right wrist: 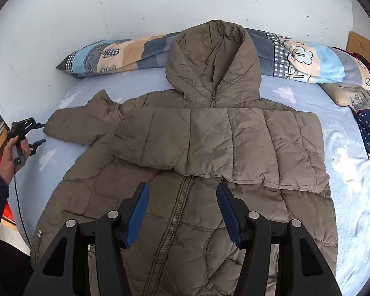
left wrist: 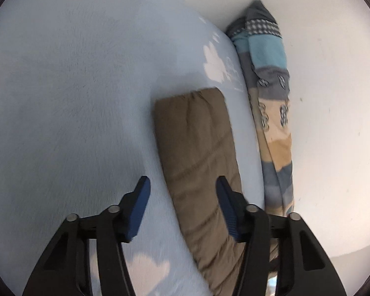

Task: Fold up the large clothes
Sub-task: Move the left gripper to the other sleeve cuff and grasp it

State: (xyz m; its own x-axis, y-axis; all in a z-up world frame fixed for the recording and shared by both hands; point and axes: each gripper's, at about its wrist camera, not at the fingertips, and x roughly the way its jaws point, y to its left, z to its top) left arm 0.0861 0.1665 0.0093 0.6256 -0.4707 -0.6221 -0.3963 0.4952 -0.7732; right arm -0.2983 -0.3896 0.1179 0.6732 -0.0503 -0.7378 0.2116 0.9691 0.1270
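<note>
Right wrist view: the brown jacket is laid flat on the bed, one sleeve already crossed over. The right gripper hovers unclenched, empty. The left gripper, jaws parted, is aimed at the outstretched sleeve; the cuff should be pinched squarely.

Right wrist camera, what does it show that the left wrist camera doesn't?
Only the right wrist view shows the whole jacket, with its hood, its zipper and one sleeve folded across the chest, plus the left gripper and the hand holding it. Only the left wrist view shows the other sleeve close up, between the left gripper's open jaws. Both show the blue sheet and the patterned pillow.
</note>
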